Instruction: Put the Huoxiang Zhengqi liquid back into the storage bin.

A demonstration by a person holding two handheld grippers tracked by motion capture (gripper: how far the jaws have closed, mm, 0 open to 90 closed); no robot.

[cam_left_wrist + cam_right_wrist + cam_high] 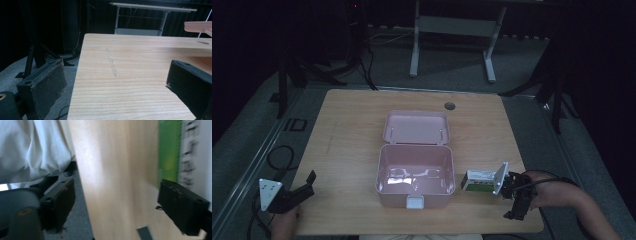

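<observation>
Worktop [347,130]: pale wood-grain laminate, smooth, with a soft sheen.
Storage box [384,172]: pink plastic, glossy; reflections are seen on its inner floor.
Small carton [478,181]: printed card, green and white, smooth.
Left tool [117,82]: jaws faced with matt black, rough, worn padding.
Floor [257,140]: grey, matt, carpet-like.
</observation>
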